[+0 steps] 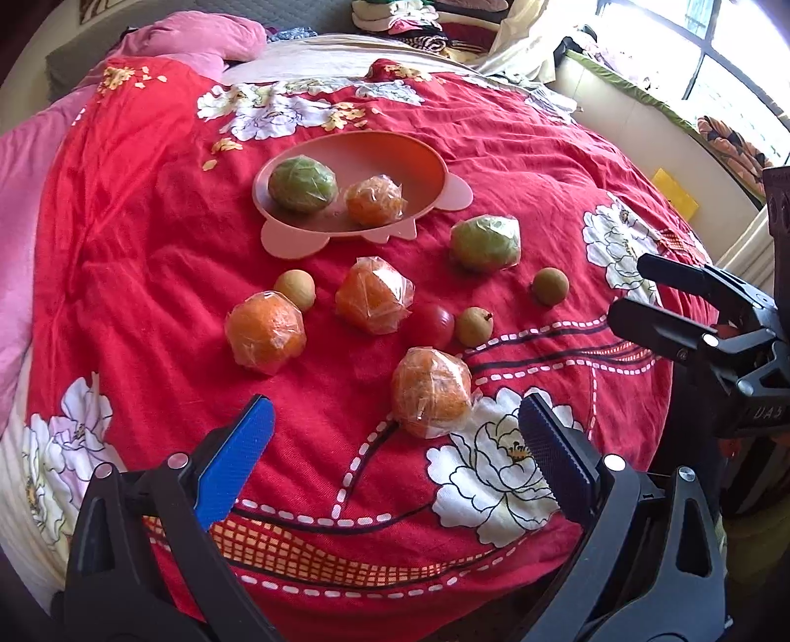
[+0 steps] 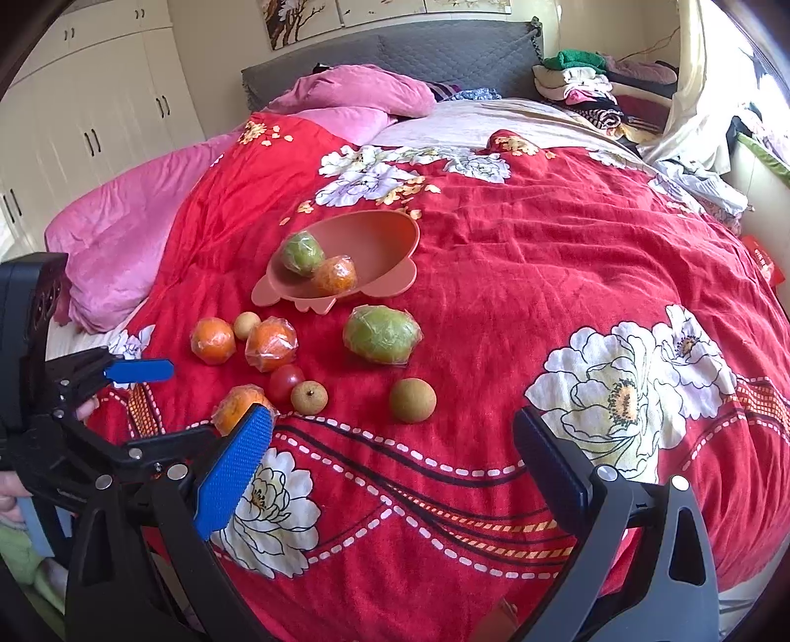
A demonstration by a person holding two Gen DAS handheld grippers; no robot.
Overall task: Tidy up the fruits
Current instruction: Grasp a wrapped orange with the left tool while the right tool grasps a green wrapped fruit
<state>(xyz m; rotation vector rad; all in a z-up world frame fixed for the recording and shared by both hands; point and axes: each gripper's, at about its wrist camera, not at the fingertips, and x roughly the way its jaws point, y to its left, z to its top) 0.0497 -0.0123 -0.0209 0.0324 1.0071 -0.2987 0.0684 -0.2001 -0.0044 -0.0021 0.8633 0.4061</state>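
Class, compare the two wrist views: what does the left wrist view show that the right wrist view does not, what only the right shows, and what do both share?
Only the left wrist view: a yellow block by the bed's far edge and a window.

Only the right wrist view: white cupboards, the grey headboard and wall pictures.

Both: the pink dish holding a green fruit and an orange, loose fruit on the red quilt, and both grippers, the left and right, open and empty.

A bed (image 2: 543, 257) with a red floral cover carries a pink bowl (image 2: 375, 237). In front of the bowl, wrapped oranges (image 1: 374, 295), a green fruit (image 1: 485, 243), a tomato (image 1: 435, 324) and longans (image 1: 550, 286) lie scattered.
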